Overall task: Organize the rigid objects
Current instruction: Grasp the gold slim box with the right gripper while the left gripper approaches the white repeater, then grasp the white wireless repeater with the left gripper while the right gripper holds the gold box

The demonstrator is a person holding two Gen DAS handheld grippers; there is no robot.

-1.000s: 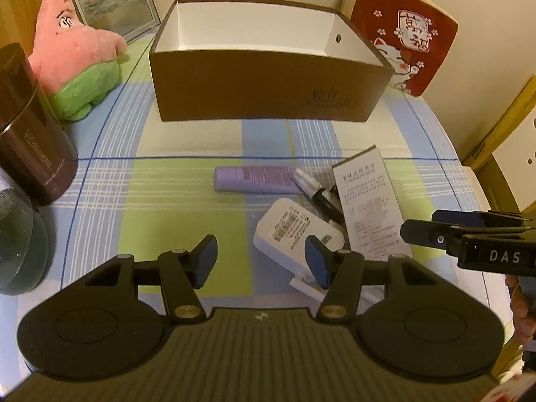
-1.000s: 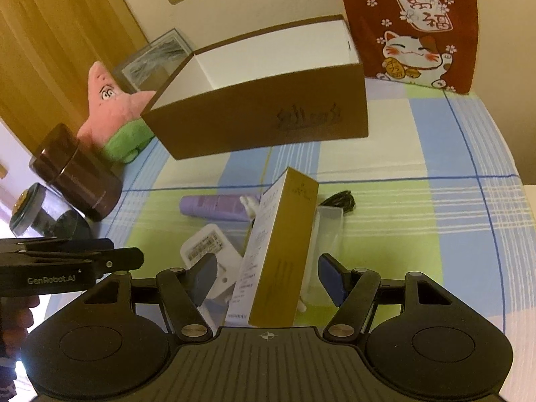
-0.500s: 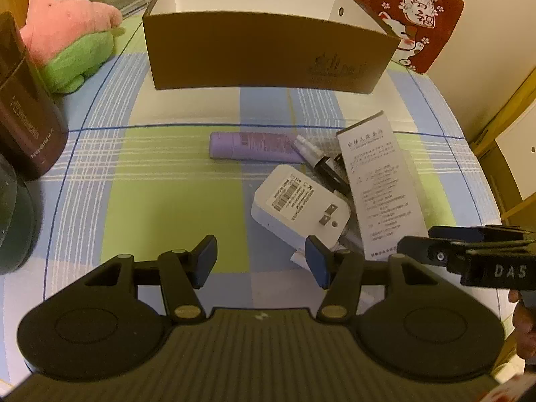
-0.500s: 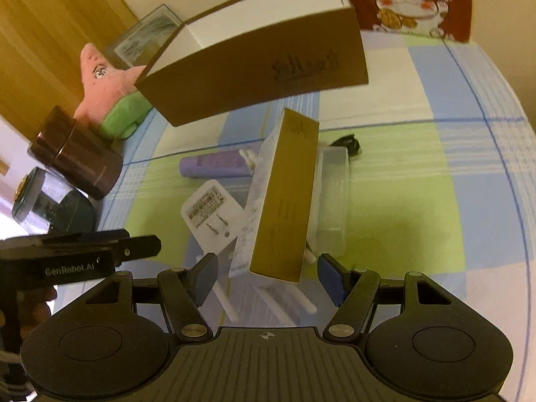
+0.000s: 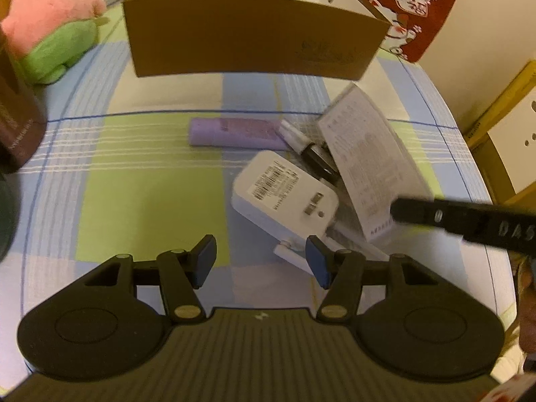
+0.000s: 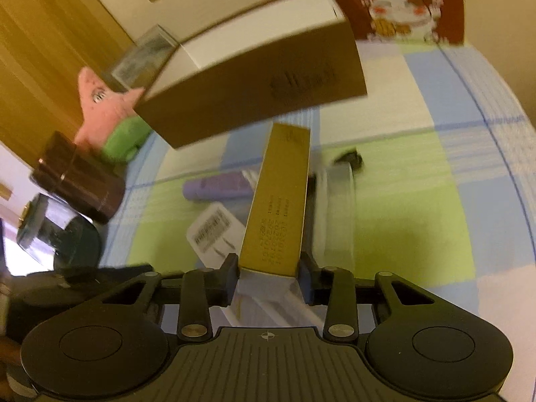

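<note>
Between the right gripper [image 6: 269, 276] fingers: narrow gold carton [image 6: 278, 201], near end pinched from both sides, jaws closing, far end aimed at the open brown box [image 6: 254, 100]. Over checked cloth worktop [image 5: 140, 184]: left gripper [image 5: 261, 256], fingers half spread, holding nothing, just short of the white power adapter [image 5: 284, 194]. Beyond the adapter: lilac tube [image 5: 234, 132].

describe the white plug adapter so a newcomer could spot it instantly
Start at the big open brown box at the back of the checked cloth. In front of it lies a small pile; the white adapter is its nearest flat block, just below the purple tube. Only it has a barcode label on top.
</note>
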